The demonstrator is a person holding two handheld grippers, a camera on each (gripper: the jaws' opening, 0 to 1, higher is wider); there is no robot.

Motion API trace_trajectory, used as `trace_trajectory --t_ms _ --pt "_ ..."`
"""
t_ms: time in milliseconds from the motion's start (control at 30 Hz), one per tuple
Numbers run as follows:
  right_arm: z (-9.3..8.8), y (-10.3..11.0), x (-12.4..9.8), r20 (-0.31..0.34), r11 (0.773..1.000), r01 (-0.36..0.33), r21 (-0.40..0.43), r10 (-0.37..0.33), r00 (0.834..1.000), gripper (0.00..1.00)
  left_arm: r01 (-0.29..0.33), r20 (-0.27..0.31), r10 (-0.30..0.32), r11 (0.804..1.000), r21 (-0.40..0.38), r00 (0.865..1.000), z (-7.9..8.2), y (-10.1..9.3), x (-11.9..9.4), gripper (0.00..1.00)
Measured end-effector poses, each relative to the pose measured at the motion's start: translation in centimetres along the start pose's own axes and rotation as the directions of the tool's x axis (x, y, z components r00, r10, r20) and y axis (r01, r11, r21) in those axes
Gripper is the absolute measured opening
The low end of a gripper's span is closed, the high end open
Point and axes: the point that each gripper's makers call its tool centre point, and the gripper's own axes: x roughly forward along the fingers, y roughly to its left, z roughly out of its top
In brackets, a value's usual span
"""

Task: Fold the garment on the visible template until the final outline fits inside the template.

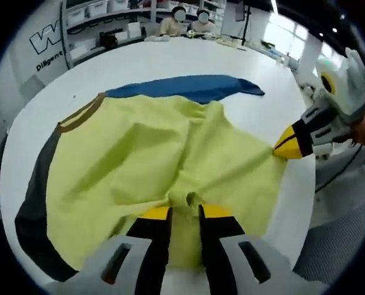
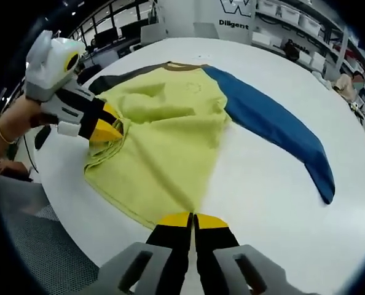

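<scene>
Both grippers are pinching the hem of a yellow shirt [image 2: 164, 141] with one blue sleeve [image 2: 274, 132] and one dark sleeve [image 1: 32, 203], lying on a white table [image 2: 274, 209]: the left gripper [image 1: 185, 212] is clamped on bunched fabric at 6 o'clock in its view, the right gripper [image 2: 193, 220] is closed on the hem corner. A fold looks to be starting; next, both should lift and carry the hem toward the collar [image 2: 181, 66]. Bare tabletop is lying open beyond, though the table edge is running close behind the grippers.
</scene>
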Motion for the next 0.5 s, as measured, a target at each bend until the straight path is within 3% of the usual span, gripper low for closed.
trace_trajectory --t_ms 167,333,500 --pt "-0.1 0.0 0.1 -0.011 1.0 0.007 -0.024 -0.007 1.0 0.0 0.009 0.061 -0.013 0.998 0.061 0.998 0.2 -0.1 -2.4 0.26" --pt "-0.2 0.0 0.0 -0.015 1.0 0.003 -0.022 -0.003 1.0 0.0 0.031 0.041 -0.037 0.991 0.13 0.998 -1.6 -1.0 -3.7 0.26" --pt "-0.3 -0.2 0.0 -0.017 1.0 0.0 -0.01 0.0 1.0 0.0 0.021 0.075 -0.033 0.987 0.159 0.997 -2.1 -1.2 -4.1 0.26"
